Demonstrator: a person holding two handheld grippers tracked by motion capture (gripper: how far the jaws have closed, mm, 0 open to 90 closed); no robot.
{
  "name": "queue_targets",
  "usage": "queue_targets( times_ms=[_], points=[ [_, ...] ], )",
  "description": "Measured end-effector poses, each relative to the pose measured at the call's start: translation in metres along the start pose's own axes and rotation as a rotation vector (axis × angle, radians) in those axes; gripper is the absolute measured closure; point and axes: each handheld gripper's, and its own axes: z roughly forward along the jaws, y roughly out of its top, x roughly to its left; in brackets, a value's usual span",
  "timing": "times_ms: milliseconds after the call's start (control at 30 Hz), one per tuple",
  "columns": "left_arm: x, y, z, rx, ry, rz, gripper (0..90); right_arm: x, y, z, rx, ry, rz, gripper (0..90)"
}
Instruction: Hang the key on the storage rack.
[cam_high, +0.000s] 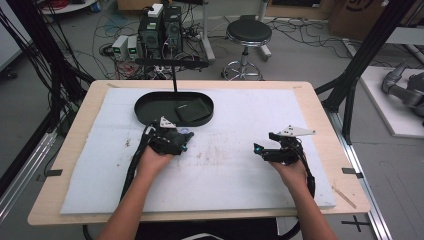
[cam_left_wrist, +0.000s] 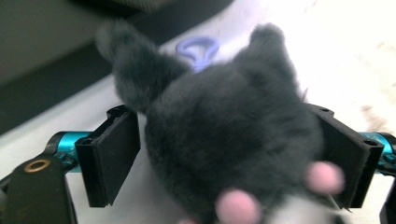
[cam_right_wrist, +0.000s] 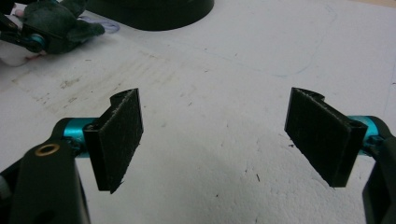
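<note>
A grey plush toy with pink paw pads and a purple ring lies on the white foam mat, just in front of the black oval tray. My left gripper is open wide, its jaws on either side of the toy and close against its fur. In the high view the left gripper is over the toy, left of centre. My right gripper is open with nothing between its jaws, and hovers over bare mat at the right. The toy also appears far off in the right gripper view.
The tray holds a dark flat square pad, and a thin black post rises from its back. The mat covers a wooden table. Beyond it stand a stool, computer boxes and cables on the floor.
</note>
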Motion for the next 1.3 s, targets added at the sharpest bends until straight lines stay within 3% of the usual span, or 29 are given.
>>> queue_targets(
  times_ms=[100, 167, 333, 500, 667, 967, 1300],
  points=[
    [-0.003, 0.0, 0.001, -0.001, 0.029, 0.027, 16.5, 0.0, 0.0, 0.0, 0.003, 0.002, -0.002, 19.7],
    [-0.004, 0.001, -0.001, -0.01, 0.02, 0.044, 23.5, 0.0, 0.0, 0.0, 0.0, 0.001, 0.001, 19.7],
    [-0.001, 0.001, -0.007, -0.013, 0.023, 0.05, 29.5, -0.001, 0.0, 0.001, 0.003, 0.006, 0.0, 19.7],
    [0.005, 0.003, -0.029, -0.08, -0.015, 0.024, 30.6, 0.0, 0.0, 0.001, 0.004, 0.006, 0.0, 19.7],
    [0.016, 0.016, -0.058, -0.129, -0.019, 0.025, 30.5, -0.001, 0.0, -0.001, 0.0, 0.005, 0.001, 19.8],
    [0.033, 0.043, -0.104, -0.174, -0.037, 0.025, 30.5, -0.002, 0.0, -0.001, -0.005, 0.01, 0.006, 19.8],
    [0.047, 0.067, -0.128, -0.187, -0.008, 0.029, 30.6, -0.001, 0.0, -0.001, -0.005, 0.007, -0.005, 19.8]
  ],
)
